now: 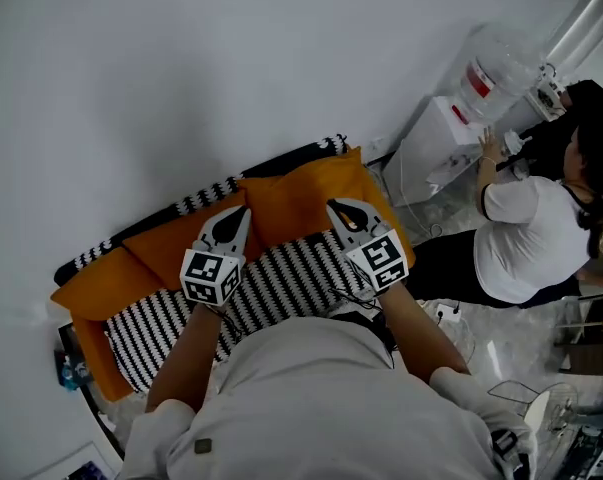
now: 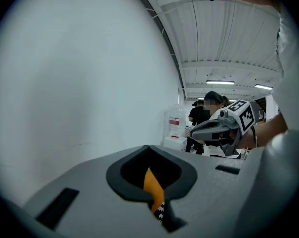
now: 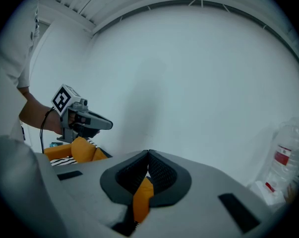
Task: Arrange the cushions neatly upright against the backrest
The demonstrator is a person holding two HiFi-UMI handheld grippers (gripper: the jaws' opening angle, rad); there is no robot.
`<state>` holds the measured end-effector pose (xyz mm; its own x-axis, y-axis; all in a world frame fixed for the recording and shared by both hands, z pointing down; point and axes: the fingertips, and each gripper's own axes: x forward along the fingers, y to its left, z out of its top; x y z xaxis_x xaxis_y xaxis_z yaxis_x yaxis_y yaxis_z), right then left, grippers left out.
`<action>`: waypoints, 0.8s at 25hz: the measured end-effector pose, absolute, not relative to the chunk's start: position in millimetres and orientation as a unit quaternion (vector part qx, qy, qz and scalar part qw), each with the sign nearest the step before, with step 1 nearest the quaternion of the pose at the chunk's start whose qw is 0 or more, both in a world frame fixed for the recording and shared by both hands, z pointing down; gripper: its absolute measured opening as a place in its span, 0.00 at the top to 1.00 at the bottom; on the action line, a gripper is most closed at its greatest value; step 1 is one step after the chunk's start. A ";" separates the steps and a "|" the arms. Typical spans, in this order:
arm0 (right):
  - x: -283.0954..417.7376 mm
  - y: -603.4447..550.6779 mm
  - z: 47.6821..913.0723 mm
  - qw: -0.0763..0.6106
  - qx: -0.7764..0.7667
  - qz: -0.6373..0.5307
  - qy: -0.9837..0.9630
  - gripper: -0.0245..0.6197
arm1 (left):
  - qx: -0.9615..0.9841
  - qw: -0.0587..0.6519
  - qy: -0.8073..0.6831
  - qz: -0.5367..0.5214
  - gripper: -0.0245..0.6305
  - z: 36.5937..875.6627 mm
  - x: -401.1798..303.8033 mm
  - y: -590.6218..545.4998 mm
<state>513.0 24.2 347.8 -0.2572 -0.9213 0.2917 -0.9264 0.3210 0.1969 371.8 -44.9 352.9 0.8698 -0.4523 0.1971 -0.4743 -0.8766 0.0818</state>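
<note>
Pinched shut, the left gripper [image 1: 241,214] and right gripper [image 1: 335,208] each clamped a fold of the plump orange fabric cushion [image 1: 299,200], which stood at the right end of the black-and-white striped sofa [image 1: 281,286], against its backrest [image 1: 196,202]. A second orange cushion [image 1: 176,246] lay beside it toward the left end. Past the right end stood a white water dispenser [image 1: 451,143].

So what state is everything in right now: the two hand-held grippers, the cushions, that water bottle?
Left hand-held gripper: shut on the orange-and-striped cushion.
Right hand-held gripper: shut on that cushion's orange fabric too.
Orange-and-striped cushion: pinched at its edge.
End cushion: lying ungripped.
Water bottle: upturned on its dispenser.
</note>
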 end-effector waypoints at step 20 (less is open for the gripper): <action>548.3 233.4 349.3 0.172 0.514 -0.008 -0.840 0.92 | 0.948 0.047 -0.308 0.072 0.95 352.4 399.5 167.7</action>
